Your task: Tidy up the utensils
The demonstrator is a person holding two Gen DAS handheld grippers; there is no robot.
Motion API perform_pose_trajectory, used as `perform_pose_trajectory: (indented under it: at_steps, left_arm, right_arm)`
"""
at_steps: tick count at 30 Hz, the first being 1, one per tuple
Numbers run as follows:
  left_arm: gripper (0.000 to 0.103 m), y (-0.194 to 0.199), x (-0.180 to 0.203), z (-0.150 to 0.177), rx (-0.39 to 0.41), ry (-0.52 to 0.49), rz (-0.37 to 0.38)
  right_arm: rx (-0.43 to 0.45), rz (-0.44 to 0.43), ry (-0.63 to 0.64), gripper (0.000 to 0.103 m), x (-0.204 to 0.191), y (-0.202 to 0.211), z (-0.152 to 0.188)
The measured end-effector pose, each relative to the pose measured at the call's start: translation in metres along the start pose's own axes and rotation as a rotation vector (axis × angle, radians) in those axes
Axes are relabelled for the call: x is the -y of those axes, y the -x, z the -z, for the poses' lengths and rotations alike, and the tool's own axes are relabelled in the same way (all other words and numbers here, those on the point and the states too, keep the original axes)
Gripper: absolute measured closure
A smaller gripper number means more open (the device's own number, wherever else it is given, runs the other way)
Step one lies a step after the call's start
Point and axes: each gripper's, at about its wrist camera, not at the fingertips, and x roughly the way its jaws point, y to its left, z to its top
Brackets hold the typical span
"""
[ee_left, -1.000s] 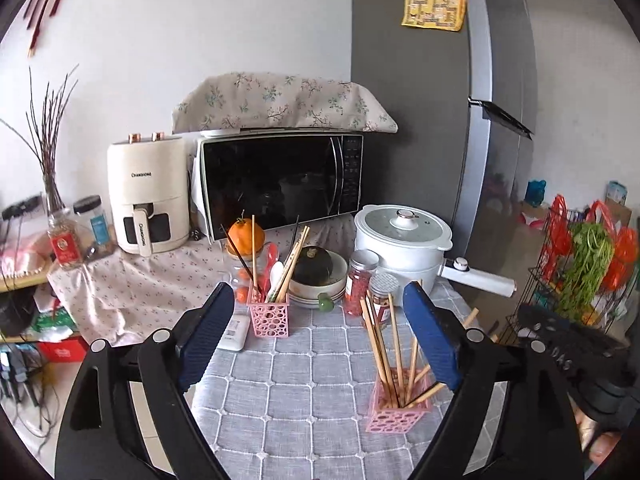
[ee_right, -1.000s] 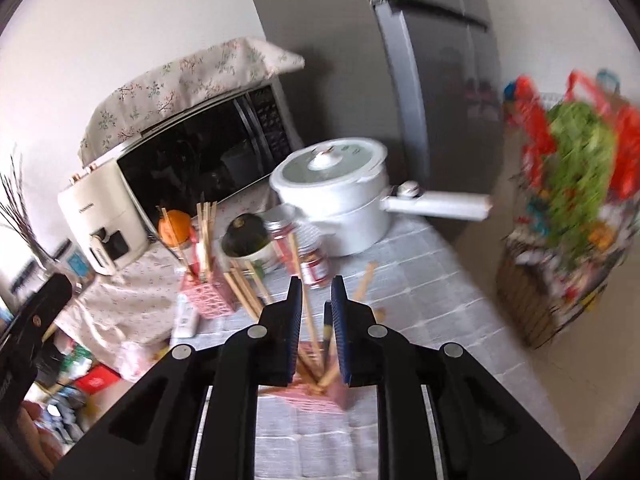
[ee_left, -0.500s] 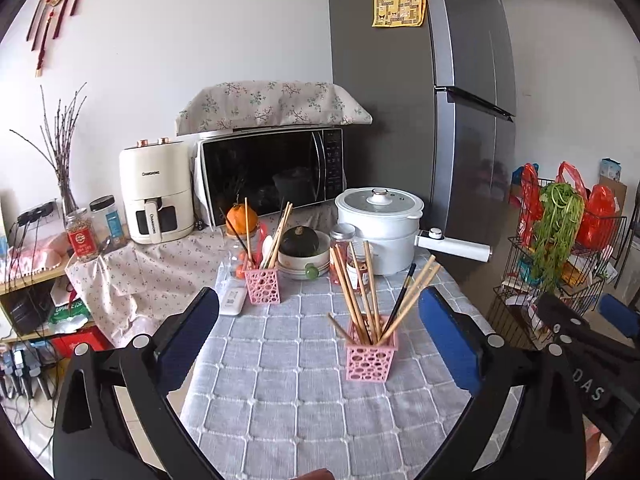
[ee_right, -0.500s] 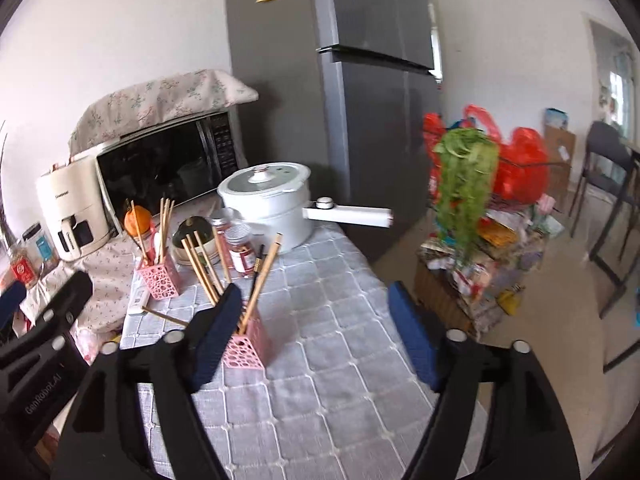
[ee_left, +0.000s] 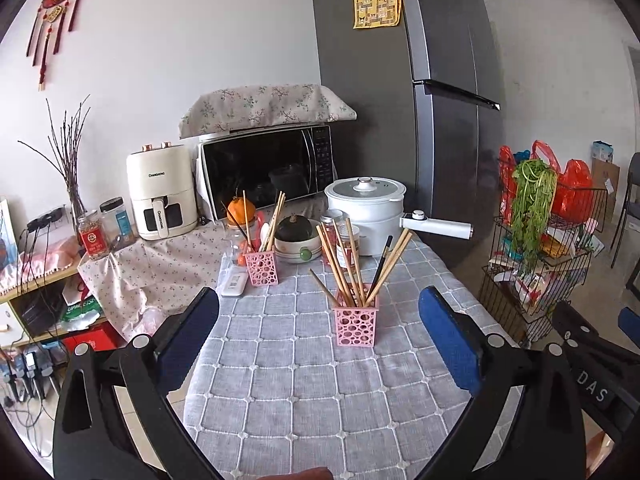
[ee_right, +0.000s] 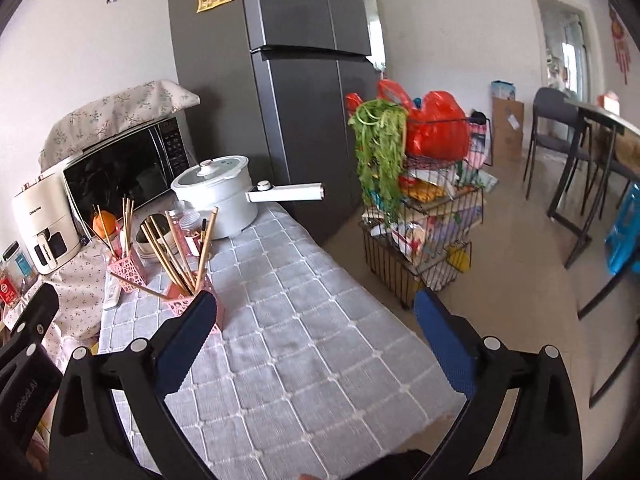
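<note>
A pink perforated holder point(ee_left: 355, 326) stands on the grey checked tablecloth point(ee_left: 304, 392), filled with several wooden chopsticks point(ee_left: 344, 260) and one dark one. A second pink holder point(ee_left: 261, 267) farther back holds chopsticks and a spoon. My left gripper point(ee_left: 318, 336) is open and empty, held back from the near holder. My right gripper point(ee_right: 314, 340) is open and empty, right of the near holder point(ee_right: 192, 304); the far holder point(ee_right: 127, 268) shows behind it.
A white pot point(ee_left: 366, 212) with a long handle, a bowl point(ee_left: 298, 246), jars, a microwave point(ee_left: 268, 170) and an air fryer point(ee_left: 162, 196) crowd the table's back. A remote point(ee_left: 235, 283) lies by the far holder. A wire rack point(ee_right: 424, 216) of groceries stands right, beside the fridge point(ee_right: 304, 92).
My right gripper opened, letting go of a chopstick into the near holder, and drew back. Both grippers have pulled away from the table, the left one also rising.
</note>
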Motion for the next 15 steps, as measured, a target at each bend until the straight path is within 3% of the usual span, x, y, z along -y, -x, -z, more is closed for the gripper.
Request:
perform_pose_trajectory:
  at_steps: [15]
  left_arm:
    - [0.007,0.007,0.012,0.006,-0.008,-0.025,0.016]
  right_arm:
    - [-0.001,-0.002,0.005,0.007,0.010,0.006,0.005]
